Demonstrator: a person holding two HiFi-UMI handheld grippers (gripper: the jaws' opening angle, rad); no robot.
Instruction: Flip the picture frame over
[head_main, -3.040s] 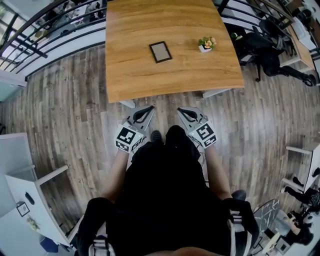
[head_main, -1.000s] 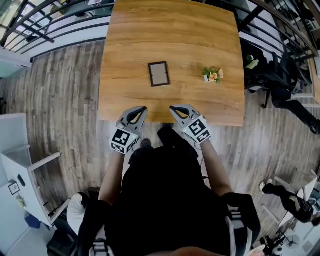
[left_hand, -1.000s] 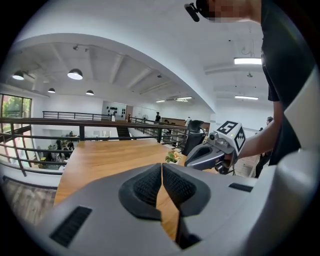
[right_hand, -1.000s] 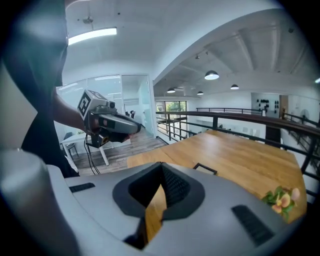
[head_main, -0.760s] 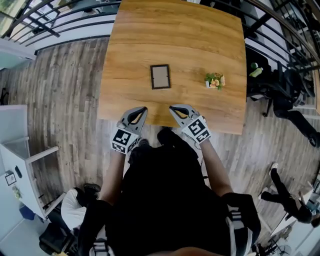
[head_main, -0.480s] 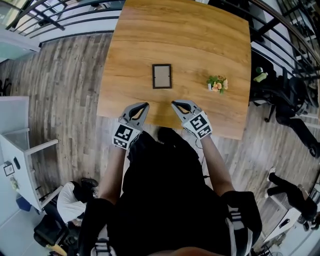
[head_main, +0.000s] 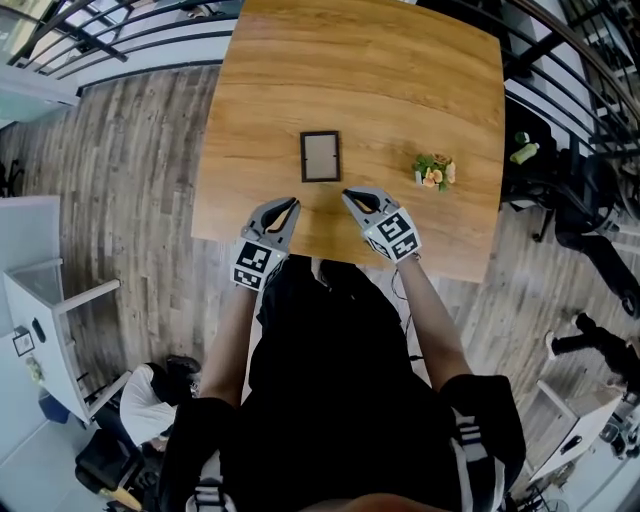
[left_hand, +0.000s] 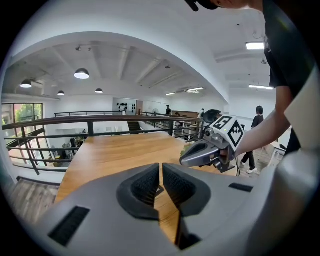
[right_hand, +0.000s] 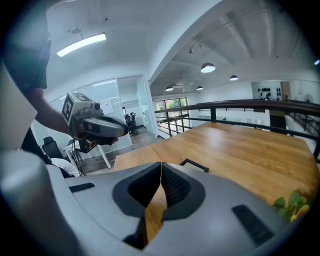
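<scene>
Dark frame (head_main: 320, 156): flat on tabletop (head_main: 400, 80), long axis pointing away from you.
Left fingers (left_hand: 142, 186): closed, empty.
Right fingers (right_hand: 176, 189): closed, empty, slightly nearer the frame.

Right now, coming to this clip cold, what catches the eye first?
A dark picture frame lies flat near the middle of the wooden table, with a small potted plant to its right in the head view. Over the table's near edge, the left tool and right tool point toward it, both shut and empty.

Potted plant (head_main: 433, 171) right of picture frame (head_main: 320, 156)
</scene>
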